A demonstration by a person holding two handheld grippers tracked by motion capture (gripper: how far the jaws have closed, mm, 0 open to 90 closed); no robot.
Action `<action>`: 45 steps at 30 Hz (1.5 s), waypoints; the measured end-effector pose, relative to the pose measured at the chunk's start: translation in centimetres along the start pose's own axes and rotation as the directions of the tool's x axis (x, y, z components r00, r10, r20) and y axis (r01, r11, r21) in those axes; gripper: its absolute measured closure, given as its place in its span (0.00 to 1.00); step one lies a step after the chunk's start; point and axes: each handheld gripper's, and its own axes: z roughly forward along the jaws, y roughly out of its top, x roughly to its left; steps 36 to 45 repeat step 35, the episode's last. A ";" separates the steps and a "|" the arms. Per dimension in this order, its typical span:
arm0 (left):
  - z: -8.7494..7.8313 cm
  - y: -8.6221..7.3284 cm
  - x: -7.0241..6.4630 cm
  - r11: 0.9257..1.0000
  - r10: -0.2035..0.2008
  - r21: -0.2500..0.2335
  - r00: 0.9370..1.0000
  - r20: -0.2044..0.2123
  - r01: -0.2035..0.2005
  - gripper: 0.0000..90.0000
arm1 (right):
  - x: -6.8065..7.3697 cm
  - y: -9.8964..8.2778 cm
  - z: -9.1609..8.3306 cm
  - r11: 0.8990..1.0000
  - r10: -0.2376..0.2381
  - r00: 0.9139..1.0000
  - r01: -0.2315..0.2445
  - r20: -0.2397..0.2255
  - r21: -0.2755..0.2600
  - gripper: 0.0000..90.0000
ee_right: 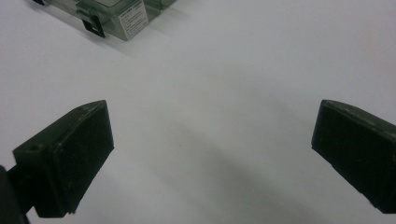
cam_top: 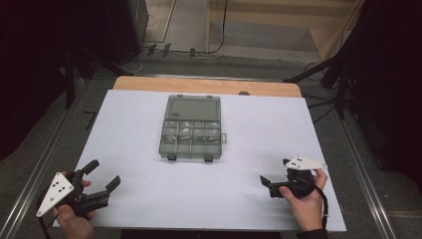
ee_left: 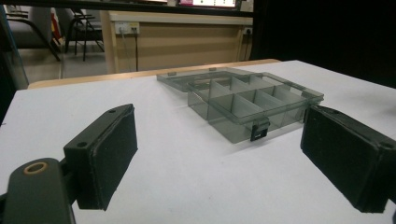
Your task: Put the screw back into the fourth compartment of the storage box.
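A clear grey compartment box (cam_top: 191,132) lies open in the middle of the white table, its lid folded flat toward the far side. Its dividers form several small cells, some holding small pale pieces. My left gripper (cam_top: 104,174) hovers at the near left corner, open, nothing between its jaws. In the left gripper view the box (ee_left: 252,100) sits beyond the wide-apart pads of that gripper (ee_left: 219,154). My right gripper (cam_top: 274,172) is at the near right, open and empty. The right gripper view looks down on bare table between its jaws (ee_right: 212,144), with the box's labelled front corner (ee_right: 112,16) at upper left.
The white table cover (cam_top: 149,204) ends in a wooden strip (cam_top: 206,85) at the far edge. Dark stand legs (cam_top: 318,69) and cables stand on the floor beyond the table. Metal rails run along both sides.
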 end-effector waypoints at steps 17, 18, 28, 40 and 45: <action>0.1 0.1 0.0 1.000 0.005 -0.001 1.000 0.004 -0.005 0.12 | -1.7 -3.3 -2.6 0.994 0.074 0.997 -0.075 -0.008 -0.076 0.00; 0.1 0.1 0.0 1.000 0.005 -0.002 1.000 0.004 -0.005 0.12 | -1.7 -3.4 -2.8 0.993 0.079 0.997 -0.080 -0.009 -0.082 0.00; 0.1 0.1 -0.1 1.000 0.003 0.000 1.000 0.003 -0.003 0.12 | -2.6 -4.9 -4.6 0.975 0.123 0.992 -0.117 0.020 -0.187 0.00; 0.2 0.1 -0.1 1.000 0.009 0.000 1.000 0.008 -0.009 0.12 | -3.3 -5.5 -4.1 0.974 0.162 0.986 -0.156 0.024 -0.166 0.00; 0.2 0.1 -0.1 1.000 0.009 0.000 1.000 0.008 -0.009 0.12 | -3.3 -5.5 -4.1 0.974 0.162 0.986 -0.156 0.024 -0.166 0.00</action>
